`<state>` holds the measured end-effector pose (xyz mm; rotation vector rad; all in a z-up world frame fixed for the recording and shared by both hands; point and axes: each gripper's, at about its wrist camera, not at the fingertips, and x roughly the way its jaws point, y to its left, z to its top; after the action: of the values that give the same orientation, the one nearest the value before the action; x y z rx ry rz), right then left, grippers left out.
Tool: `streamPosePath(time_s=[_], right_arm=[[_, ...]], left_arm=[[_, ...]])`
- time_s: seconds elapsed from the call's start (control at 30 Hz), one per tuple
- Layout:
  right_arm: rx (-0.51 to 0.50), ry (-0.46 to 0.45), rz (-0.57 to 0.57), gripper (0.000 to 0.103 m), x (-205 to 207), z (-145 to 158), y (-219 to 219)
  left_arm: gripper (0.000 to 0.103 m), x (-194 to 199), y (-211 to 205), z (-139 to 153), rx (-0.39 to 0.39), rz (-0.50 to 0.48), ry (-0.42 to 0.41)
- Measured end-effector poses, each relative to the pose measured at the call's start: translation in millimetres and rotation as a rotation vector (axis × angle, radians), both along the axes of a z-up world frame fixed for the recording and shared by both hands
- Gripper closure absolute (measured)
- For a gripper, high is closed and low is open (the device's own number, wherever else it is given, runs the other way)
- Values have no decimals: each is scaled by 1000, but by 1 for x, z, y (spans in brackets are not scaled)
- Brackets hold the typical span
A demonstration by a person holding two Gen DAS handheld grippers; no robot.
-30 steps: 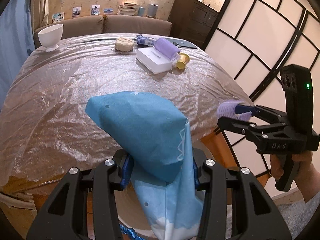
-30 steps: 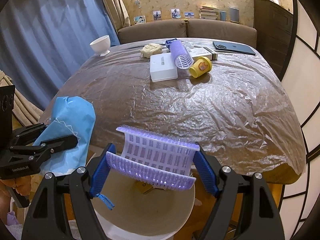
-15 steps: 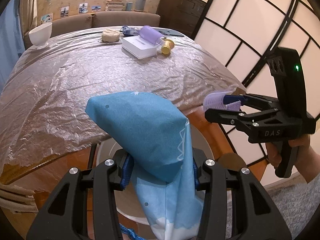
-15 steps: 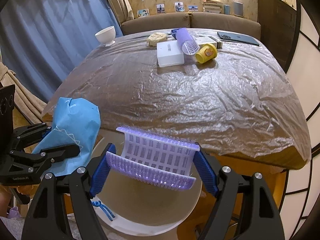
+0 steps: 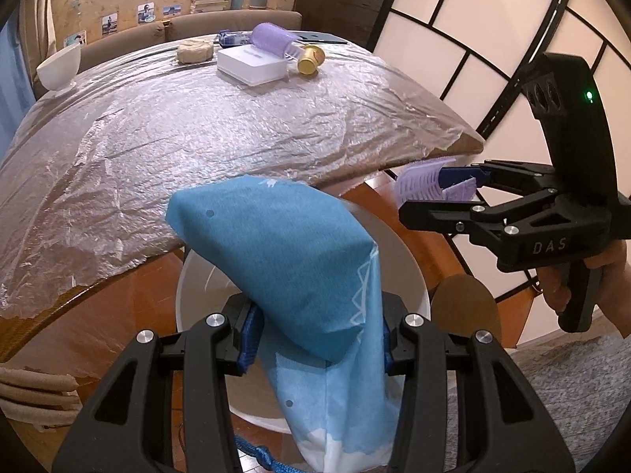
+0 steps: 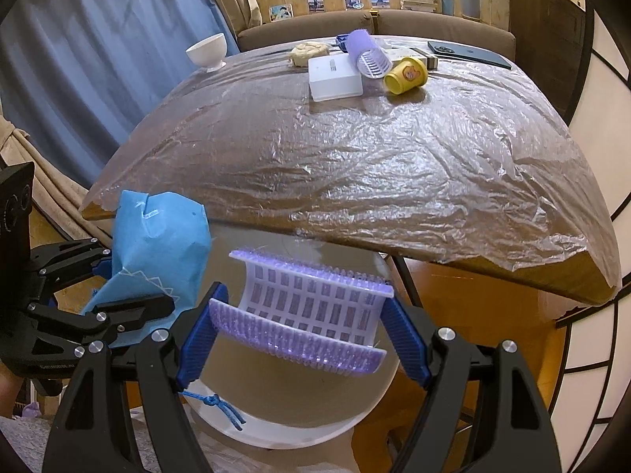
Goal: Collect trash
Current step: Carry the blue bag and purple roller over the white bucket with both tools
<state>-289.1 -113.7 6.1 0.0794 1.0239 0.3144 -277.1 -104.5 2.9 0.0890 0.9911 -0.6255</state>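
Here both grippers tilt down over a round white bin that stands just past the worktop's near edge. The left gripper has its jaws clamped on a blue paper bag, which sticks up above the bin. The right gripper has its jaws pressed on the two ends of a purple hair roller, flattened and bent, also above the bin. A hand grips the right gripper's handle. Its side reads "DAS".
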Motion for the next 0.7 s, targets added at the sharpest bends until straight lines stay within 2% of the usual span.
streamPosePath(time_s=[0.7], right_arm=[[-10, 54, 4, 27, -5, -18, 1]], left_arm=[[58, -17, -9, -14, 11, -19, 32]])
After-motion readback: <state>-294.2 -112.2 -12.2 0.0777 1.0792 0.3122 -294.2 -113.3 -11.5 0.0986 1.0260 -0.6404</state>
